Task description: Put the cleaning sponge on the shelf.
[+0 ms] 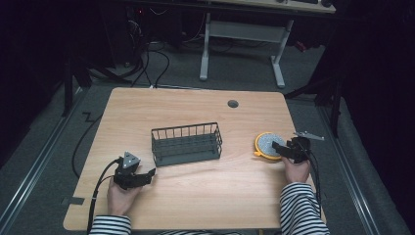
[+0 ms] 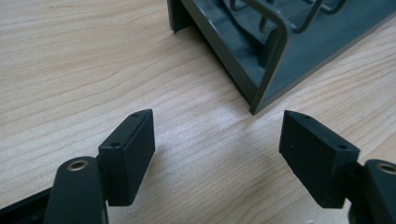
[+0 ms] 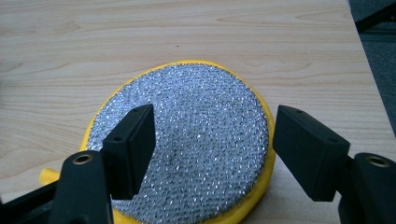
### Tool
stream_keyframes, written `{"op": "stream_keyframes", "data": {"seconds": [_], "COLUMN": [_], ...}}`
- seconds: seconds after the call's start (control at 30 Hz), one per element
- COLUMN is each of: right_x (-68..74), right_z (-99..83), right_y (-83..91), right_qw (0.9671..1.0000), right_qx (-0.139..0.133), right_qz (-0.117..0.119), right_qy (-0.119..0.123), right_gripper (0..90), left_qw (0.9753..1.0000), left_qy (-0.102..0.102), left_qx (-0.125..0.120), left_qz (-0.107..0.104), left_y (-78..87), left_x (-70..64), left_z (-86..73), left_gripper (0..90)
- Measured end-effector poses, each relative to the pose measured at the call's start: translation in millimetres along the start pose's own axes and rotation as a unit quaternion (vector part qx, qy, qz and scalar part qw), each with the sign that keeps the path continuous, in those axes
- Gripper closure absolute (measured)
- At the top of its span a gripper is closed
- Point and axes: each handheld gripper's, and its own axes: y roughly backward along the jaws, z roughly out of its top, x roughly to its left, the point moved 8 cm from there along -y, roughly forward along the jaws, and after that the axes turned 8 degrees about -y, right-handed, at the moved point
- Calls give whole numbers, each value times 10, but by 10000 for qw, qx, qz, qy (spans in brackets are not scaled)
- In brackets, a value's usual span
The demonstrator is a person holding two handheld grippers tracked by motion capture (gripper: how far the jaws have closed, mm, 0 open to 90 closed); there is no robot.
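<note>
1. Left gripper (image 1: 147, 175): near-left of the wooden table (image 1: 195, 196), jaws spread, holding nothing; in the left gripper view it points at the near-left corner of the rack, close to it but apart.
2. Grey wire dish rack (image 1: 186, 143): centre of the table, nothing visible inside it.
3. Round scouring pad (image 1: 268, 145), yellow sponge body with a silver mesh face: lies flat at the right, well apart from the rack.
4. Right gripper (image 1: 280, 147): jaws spread to either side of the pad's near part, not yet closed on it.

Progress, as judged: early. The pad is being approached for pickup; gripping, lifting and any move toward the rack remain.

Markings: no brand, label or readable writing on any item.
</note>
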Motion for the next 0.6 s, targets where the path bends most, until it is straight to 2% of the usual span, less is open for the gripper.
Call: {"op": "stream_keyframes", "data": {"seconds": [0.17,0.23,0.3,0.53,0.6], "right_x": [-18,-40,-62,-87,-95], "right_z": [21,10,-3,-26,-35], "right_y": [-64,-82,-97,-118,-128], "right_qw": [9998,9997,9994,9987,9986], "right_qx": [157,224,274,410,446], "right_qz": [-35,-35,-3,72,112], "right_qy": [-70,-126,-187,-286,-247], "right_gripper": [307,311,311,334,357], "left_qw": [10000,9998,9997,9997,9997], "left_qy": [-29,-165,-210,-194,-187], "left_qx": [52,117,142,142,142], "left_qz": [-39,29,59,58,63], "left_y": [-14,-32,-39,-40,-40], "left_x": [-7,-32,-41,-41,-41], "left_z": [-13,-17,-18,-18,-17], "left_gripper": [233,220,203,197,196]}}
